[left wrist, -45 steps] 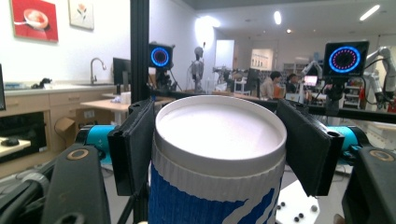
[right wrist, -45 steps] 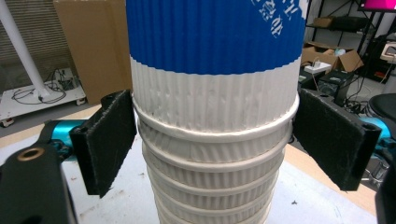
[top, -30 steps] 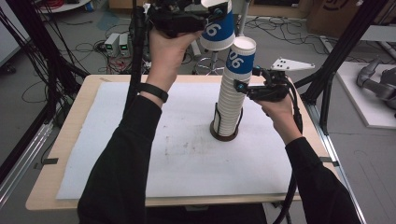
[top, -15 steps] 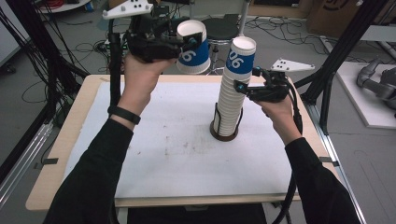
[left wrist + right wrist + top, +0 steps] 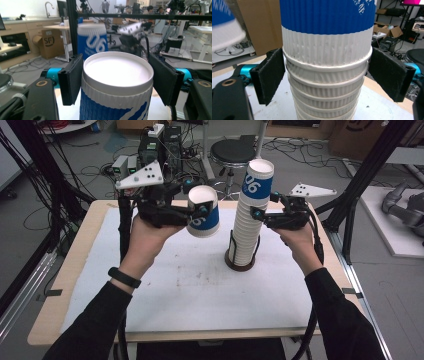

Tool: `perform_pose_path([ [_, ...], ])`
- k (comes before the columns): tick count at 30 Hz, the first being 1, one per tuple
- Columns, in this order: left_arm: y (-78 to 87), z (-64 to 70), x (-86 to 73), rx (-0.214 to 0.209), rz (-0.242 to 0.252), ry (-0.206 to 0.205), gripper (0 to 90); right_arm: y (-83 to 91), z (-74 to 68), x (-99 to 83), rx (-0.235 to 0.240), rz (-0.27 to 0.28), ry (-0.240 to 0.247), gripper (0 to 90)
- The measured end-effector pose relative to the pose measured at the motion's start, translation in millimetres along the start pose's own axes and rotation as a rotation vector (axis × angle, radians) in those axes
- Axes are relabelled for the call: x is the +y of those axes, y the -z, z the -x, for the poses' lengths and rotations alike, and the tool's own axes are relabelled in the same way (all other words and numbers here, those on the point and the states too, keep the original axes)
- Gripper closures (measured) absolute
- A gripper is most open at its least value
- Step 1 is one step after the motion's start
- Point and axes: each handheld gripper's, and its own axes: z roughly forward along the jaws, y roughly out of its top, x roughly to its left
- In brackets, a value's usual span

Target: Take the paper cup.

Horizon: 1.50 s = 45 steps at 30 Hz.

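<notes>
The single paper cup (image 5: 204,212) is in the air above the back left part of the table (image 5: 75,270), upright with its mouth up, and it stands to the left of the tall stack of cups (image 5: 248,220), apart from it and with its rim lower than the top of the stack. My left gripper (image 5: 197,210) pinches this cup just under the rim; in the left gripper view I see both pads against the corrugated wall, one on each side, and the stack behind it. The long axis of the cup is vertical, parallel to the stack, so I judge that the coming move depends on the free table surface below and to the left, where the cup can go straight down. My right gripper (image 5: 255,214) is at the upper part of the stack, from the right side, with its jaws spread around it; whether the pads touch the cups I cannot tell. The stack stands in a dark wire holder (image 5: 241,255) near the middle of the white mat (image 5: 175,290).
</notes>
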Motion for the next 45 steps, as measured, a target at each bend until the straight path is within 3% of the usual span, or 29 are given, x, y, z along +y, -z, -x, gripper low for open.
perform_pose_path([
  [13,18.6,22.1,-73.2,0.018,-0.023,0.033,30.7,0.6,-0.5,-0.7,-0.005,-0.004,0.006,15.0],
  [25,22.8,38.9,-118.4,0.019,-0.065,0.058,30.7,-0.4,-0.7,-1.7,-0.007,-0.006,0.004,15.3],
  [31,24.6,40.4,-143.1,0.022,-0.081,0.073,30.7,-0.5,-0.9,-1.8,-0.010,-0.009,0.005,15.4],
  [45,23.6,37.8,-157.6,0.019,-0.090,0.096,30.6,0.0,-0.6,-2.3,-0.005,-0.014,-0.009,15.1],
])
